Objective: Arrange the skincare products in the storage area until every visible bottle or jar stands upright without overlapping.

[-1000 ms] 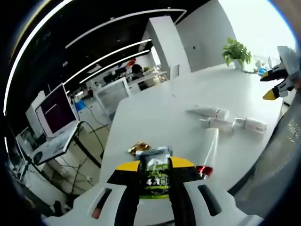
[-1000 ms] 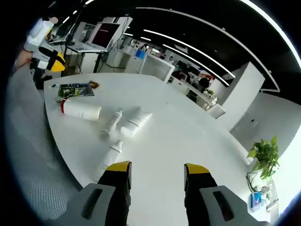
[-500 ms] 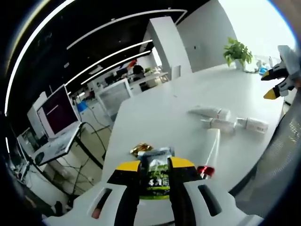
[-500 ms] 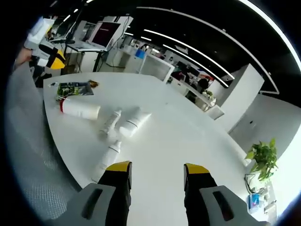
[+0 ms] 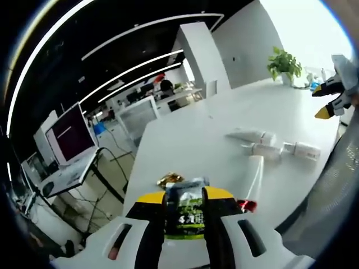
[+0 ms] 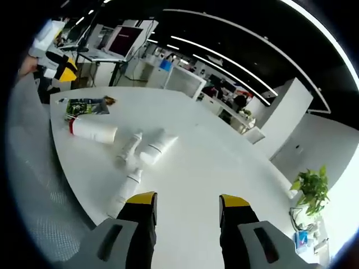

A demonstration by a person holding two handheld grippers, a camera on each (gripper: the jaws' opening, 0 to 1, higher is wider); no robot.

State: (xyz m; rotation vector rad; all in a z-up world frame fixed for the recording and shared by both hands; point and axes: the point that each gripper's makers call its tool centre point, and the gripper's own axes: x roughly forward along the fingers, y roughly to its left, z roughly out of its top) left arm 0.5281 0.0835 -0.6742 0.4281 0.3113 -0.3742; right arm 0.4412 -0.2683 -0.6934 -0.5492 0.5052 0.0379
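**A:** So where's all the stuff? Looks like it's bunched at one end of the white table (image 6: pixel 224 145).

**B:** Yep. In the right gripper view there's a big tube with a red cap (image 6: pixel 92 131) lying on its side near the table's curved edge, then a wide white tube (image 6: pixel 157 144) and two slim bottles (image 6: pixel 130 147) (image 6: pixel 128 185), all lying flat too. The lower slim bottle sits right by the edge. Nothing is upright. Beyond them the tabletop is bare and wide open all the way toward the potted plant (image 6: pixel 310 188).

**A:** And the green packet?

**B:** The green sachet (image 6: pixel 85 106) lies flat past the red-capped tube, with a small gold wrapper (image 6: pixel 109 101) just beside it. In the left gripper view the sachet (image 5: pixel 184 210) shows between the jaws of the left gripper (image 5: pixel 184 197), but I can't tell whether they're actually pinching it or just hanging over it. The gold wrapper (image 5: pixel 169 180) is right past the tips.

**A:** Right one?

**B:** The right gripper (image 6: pixel 185 199) hangs over bare table with its jaws spread wide, nothing in them. From the left gripper view you can see it up at the far right (image 5: pixel 332 98), off past the table's edge.

**A:** Any labels readable?

**B:** The sachet has some white print on it, too blurry to read. Tubes look plain white from here.
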